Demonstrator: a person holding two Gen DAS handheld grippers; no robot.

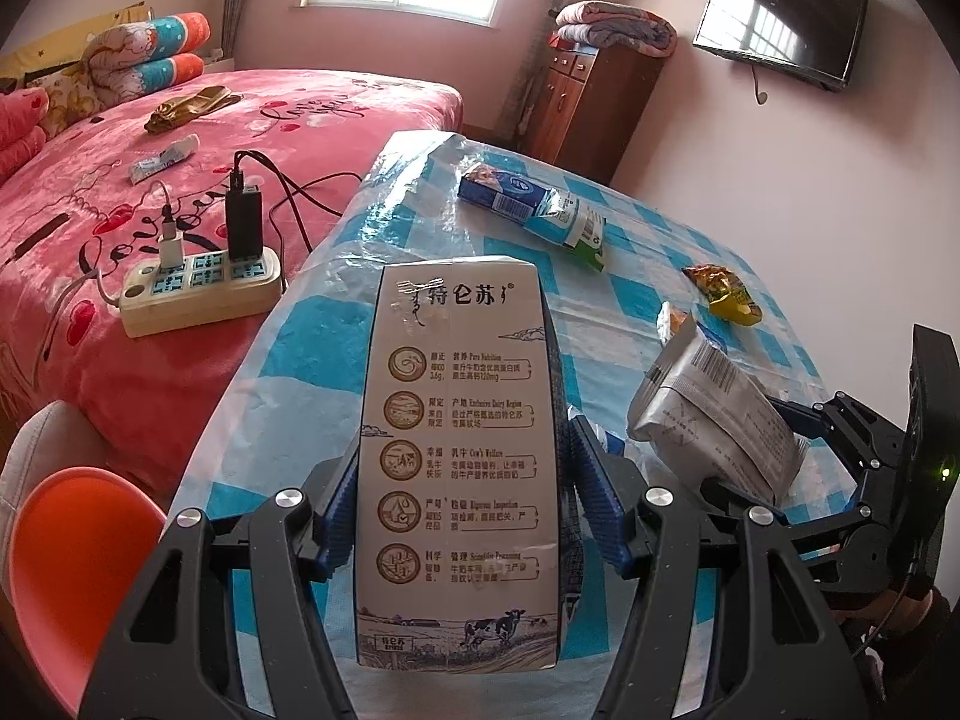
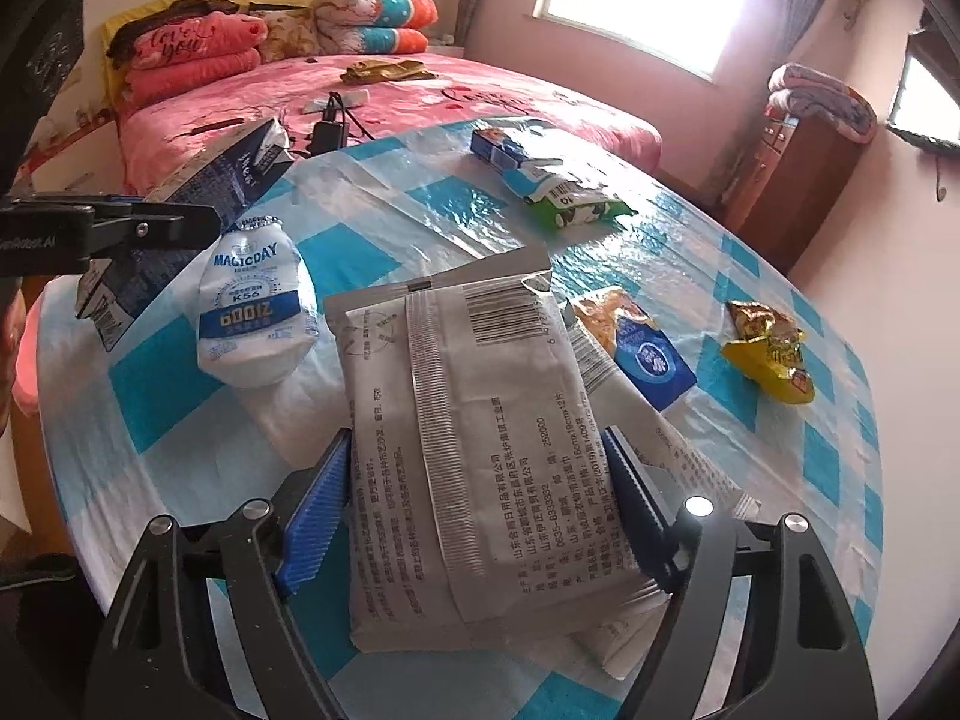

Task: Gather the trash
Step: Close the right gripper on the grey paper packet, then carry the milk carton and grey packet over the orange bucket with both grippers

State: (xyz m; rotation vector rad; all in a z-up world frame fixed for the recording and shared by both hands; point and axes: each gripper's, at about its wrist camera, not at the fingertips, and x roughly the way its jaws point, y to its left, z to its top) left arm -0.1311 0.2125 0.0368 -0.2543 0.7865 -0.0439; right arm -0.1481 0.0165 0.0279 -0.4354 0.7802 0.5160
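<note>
Left wrist view
Left gripper (image 1: 459,480): clenched on the milk carton (image 1: 459,456), blue pads pressing its two narrow sides, printed panel facing the camera.
Carton position: held above the tabletop (image 1: 336,330) near its near-left edge, beside the bed (image 1: 180,138).
Carton handling: stiff paperboard, probably empty and light; flat sides give the pads a firm seat, though a hard squeeze would likely dent it.
Right gripper (image 1: 798,456): seen at the right edge, closed on the grey wipes pack (image 1: 714,414).
Other trash: a blue box (image 1: 498,189) and a green-ended pouch (image 1: 576,228) toward the far edge; a yellow wrapper (image 1: 723,291) toward the right edge.

Right wrist view
Right gripper (image 2: 480,510): grasping the grey wipes pack (image 2: 474,450) across its width, near the lower half, just over the near edge of the tabletop (image 2: 780,480).
Pack handling: soft film, slippery and limp; the far end looks likely to droop, so a hold across the middle seems safest.
Under it: a second grey wrapper (image 2: 660,468) appears to lie partly beneath; contact unclear.
Left gripper (image 2: 156,222): at the left edge, gripping the dark side of the milk carton (image 2: 228,180).
Loose trash: a white MAGICDAY pouch (image 2: 255,312) lying toward the left edge; a blue packet (image 2: 648,354) just beside the pack; the yellow wrapper (image 2: 771,348) near the right edge; the green-ended pouch (image 2: 570,198) far side.
</note>
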